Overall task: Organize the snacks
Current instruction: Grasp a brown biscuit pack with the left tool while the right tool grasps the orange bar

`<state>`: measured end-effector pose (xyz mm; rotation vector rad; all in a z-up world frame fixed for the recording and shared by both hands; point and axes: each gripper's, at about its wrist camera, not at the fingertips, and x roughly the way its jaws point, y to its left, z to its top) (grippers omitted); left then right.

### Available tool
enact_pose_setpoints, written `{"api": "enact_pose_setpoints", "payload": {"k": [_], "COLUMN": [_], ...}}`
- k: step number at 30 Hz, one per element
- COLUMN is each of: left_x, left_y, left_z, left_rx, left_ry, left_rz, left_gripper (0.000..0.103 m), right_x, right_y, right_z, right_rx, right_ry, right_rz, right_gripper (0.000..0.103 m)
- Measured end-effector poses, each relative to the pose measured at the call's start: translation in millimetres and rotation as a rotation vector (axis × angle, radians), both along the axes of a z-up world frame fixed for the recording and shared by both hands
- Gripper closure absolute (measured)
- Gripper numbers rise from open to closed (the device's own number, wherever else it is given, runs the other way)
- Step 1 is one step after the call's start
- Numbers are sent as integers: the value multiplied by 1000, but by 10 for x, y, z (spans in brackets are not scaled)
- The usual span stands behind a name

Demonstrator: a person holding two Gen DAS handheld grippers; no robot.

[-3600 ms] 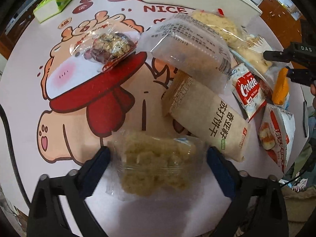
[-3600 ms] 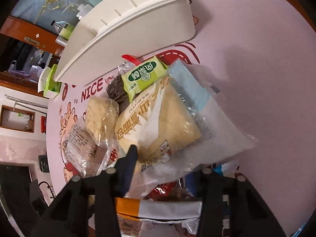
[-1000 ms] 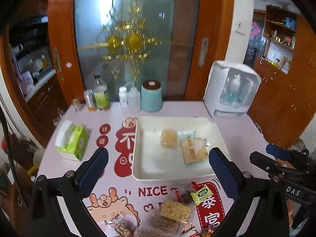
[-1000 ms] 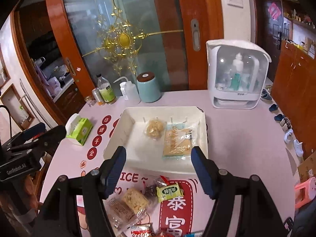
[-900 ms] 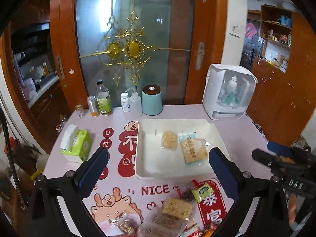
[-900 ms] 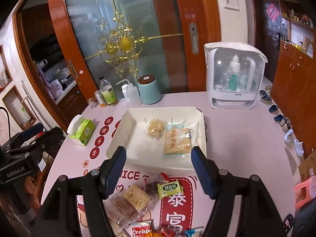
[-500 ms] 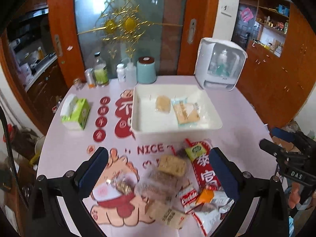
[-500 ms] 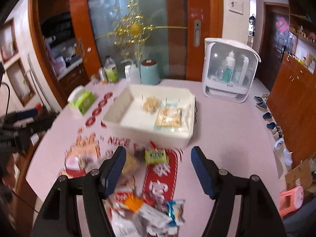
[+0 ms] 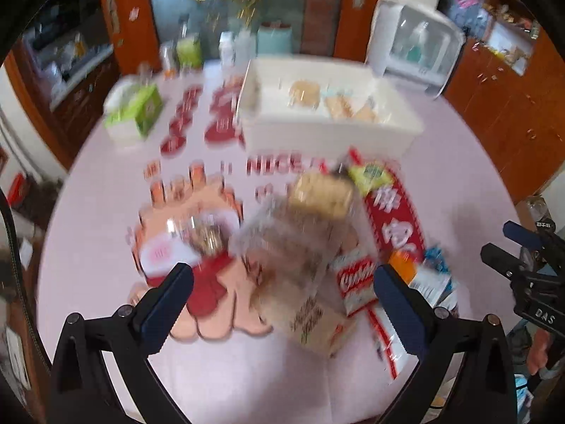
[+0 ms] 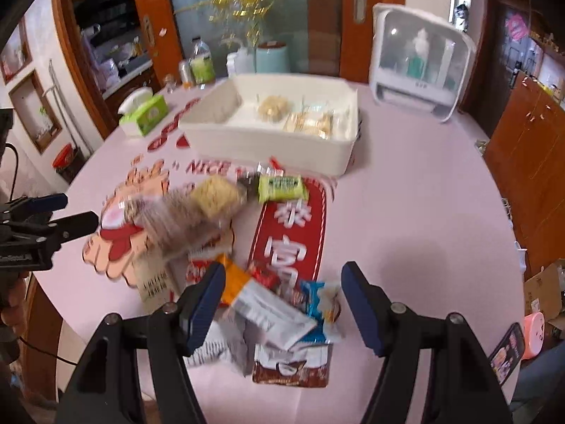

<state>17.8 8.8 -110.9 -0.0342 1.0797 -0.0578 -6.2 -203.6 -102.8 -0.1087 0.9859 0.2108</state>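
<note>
Both tools were held above a round, pale pink surface printed with red and peach cartoon figures. The left tool was seen spread wide with nothing between its dark blue padded fingers, and the right tool was likewise wide apart and empty. A heap of snacks lay at the near part of the surface, below both tools. In it, a clear crinkled bag of brown pieces was blurred, a pale yellow puffed block in clear wrap lay just beside a small glossy green packet, and a flat beige paper-like pack lay partly under the clear bag. A red and white cookie packet was seen next to an orange wrapper, with a silver foil pack and a blue packet near the right tool's fingers. A white rectangular plastic tray with smooth upright walls stood farther back, well apart from the heap, and two wrapped snacks lay inside it. A green and white tissue box stood to the tray's left. A rounded white cabinet with a clear front stood behind and to the right of the tray. The left-wrist view was smeared, so fine textures there could not be told.
</note>
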Motion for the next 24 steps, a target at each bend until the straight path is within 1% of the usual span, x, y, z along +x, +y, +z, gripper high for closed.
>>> {"api": "enact_pose_setpoints", "payload": {"k": [1, 6, 9, 11, 12, 15, 19, 22, 24], "left_x": [-3, 3, 52, 78, 89, 104, 116, 120, 136], "left_y": [9, 90, 157, 191, 204, 194, 155, 128, 87], "left_z": [-135, -651, -926, -1091, -1160, -1285, -1390, -1436, -1454], "left_rx": [-8, -25, -68, -90, -102, -130, -103, -118, -105], "left_ry": [37, 143, 212, 258, 276, 313, 345, 364, 376], "left_rz": [18, 109, 171, 219, 239, 289, 346, 386, 402], "left_gripper": [2, 2, 2, 2, 4, 4, 4, 4, 4], "right_x": [-12, -26, 17, 67, 87, 137, 180, 196, 204], "right_y": [13, 85, 128, 148, 165, 220, 295, 342, 370], "right_z": [-68, -405, -579, -683, -730, -845, -971, -1018, -1044], "right_rx": [-5, -73, -113, -127, -135, -164, -195, -197, -206], "right_ry": [12, 47, 79, 101, 110, 127, 149, 159, 163], "right_rz": [16, 90, 120, 140, 151, 192, 248, 280, 301], "right_gripper": [34, 35, 38, 38, 39, 40, 42, 42, 43]}}
